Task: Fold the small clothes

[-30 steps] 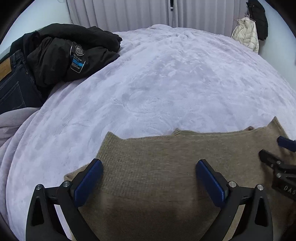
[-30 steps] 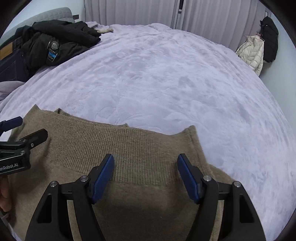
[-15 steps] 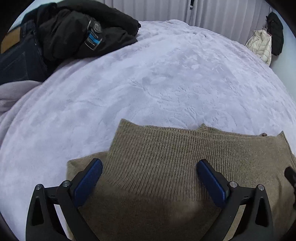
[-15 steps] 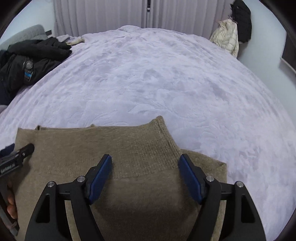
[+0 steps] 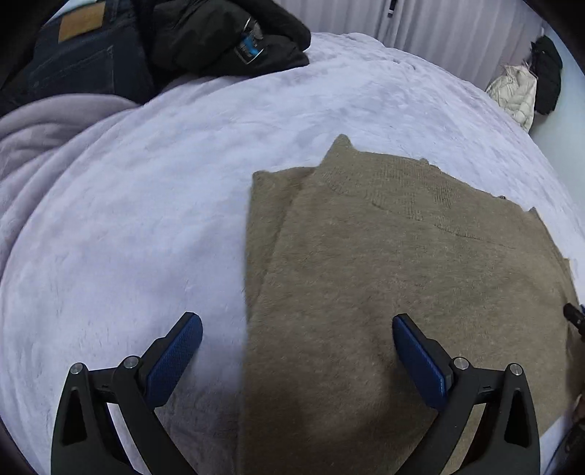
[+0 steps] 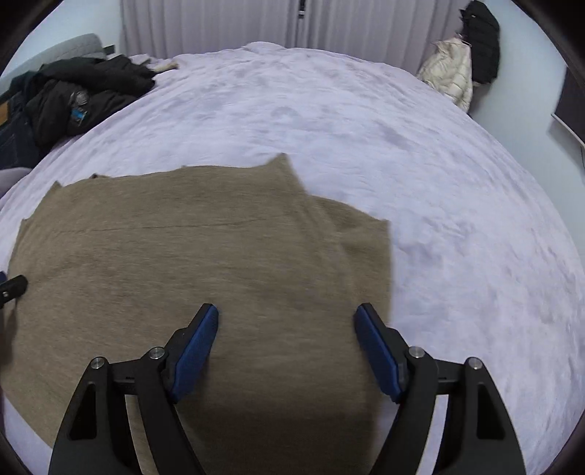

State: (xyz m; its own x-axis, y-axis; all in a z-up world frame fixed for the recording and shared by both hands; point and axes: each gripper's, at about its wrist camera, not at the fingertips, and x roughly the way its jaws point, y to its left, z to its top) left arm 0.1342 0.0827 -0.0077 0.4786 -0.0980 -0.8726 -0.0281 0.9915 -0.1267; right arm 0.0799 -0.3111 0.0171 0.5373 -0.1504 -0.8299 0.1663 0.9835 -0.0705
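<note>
Your brown knit garment (image 5: 402, 274) lies flat on the lilac plush bedspread (image 5: 146, 219), already doubled over, with 2 layers showing at each side edge (a narrower under-layer peeks out past the upper one). It sits straight ahead of and below both tools, and its long axis runs side to side between your 2 hands. Your left gripper (image 5: 298, 360) is spread wide with nothing between its pads; it straddles the garment's left edge, 1 pad over bare bedspread and the other over the knit. Your right gripper (image 6: 287, 350) has its jaws opening, also empty, and hangs above the garment's right part, just inside that edge. So each hand is nearest its own side, and I judge the next fold would bring 1 side across to the other. The bedspread is soft and deep-piled, so the knit may drag rather than slide. Beyond lie a black jacket (image 6: 80, 98) with jeans (image 5: 84, 65) at the left, curtains (image 6: 219, 25) behind, and a cream coat (image 6: 449, 73) hanging at the right.
</note>
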